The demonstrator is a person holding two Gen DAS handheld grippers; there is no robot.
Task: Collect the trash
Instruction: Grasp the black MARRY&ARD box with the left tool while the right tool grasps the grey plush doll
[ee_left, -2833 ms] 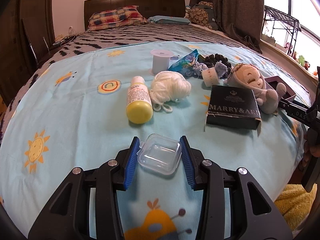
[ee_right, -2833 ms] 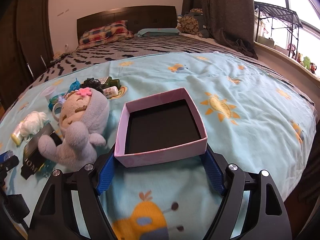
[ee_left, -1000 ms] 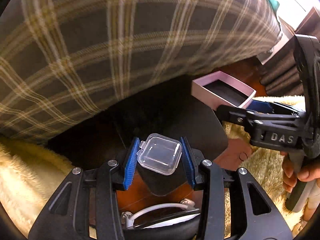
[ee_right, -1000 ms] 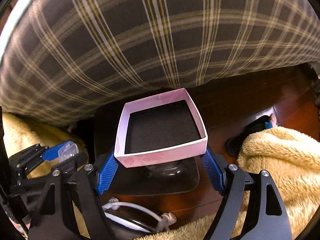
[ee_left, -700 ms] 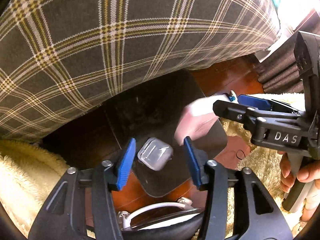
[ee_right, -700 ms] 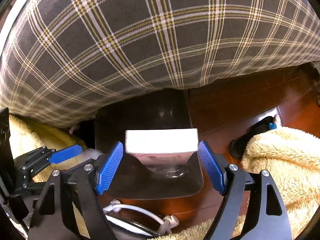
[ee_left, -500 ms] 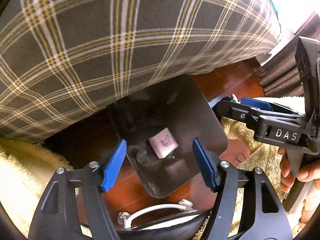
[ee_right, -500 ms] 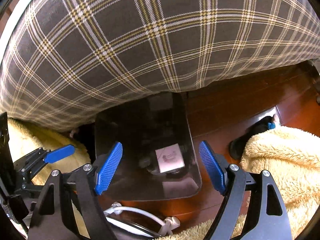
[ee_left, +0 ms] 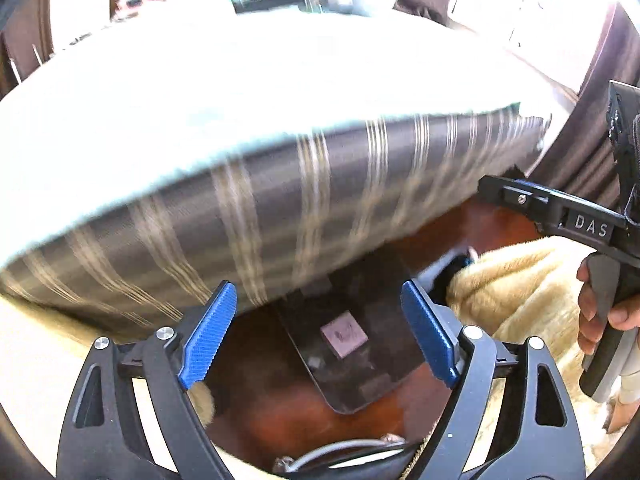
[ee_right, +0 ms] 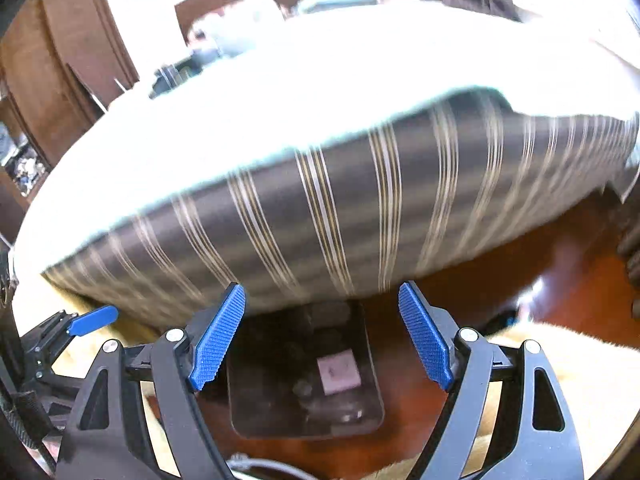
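Trash bin (ee_left: pixel 372 384) holds pink box (ee_left: pixel 344 334) below both wide-spread, empty grippers.

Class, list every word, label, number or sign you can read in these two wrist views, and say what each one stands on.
"DAS": white letters on the black body of the right gripper, seen in the left wrist view.
Dark mark on the pink box lying in the dark bin: too small and blurred to read in either view.
No other legible text; the bed and the background are motion-blurred.
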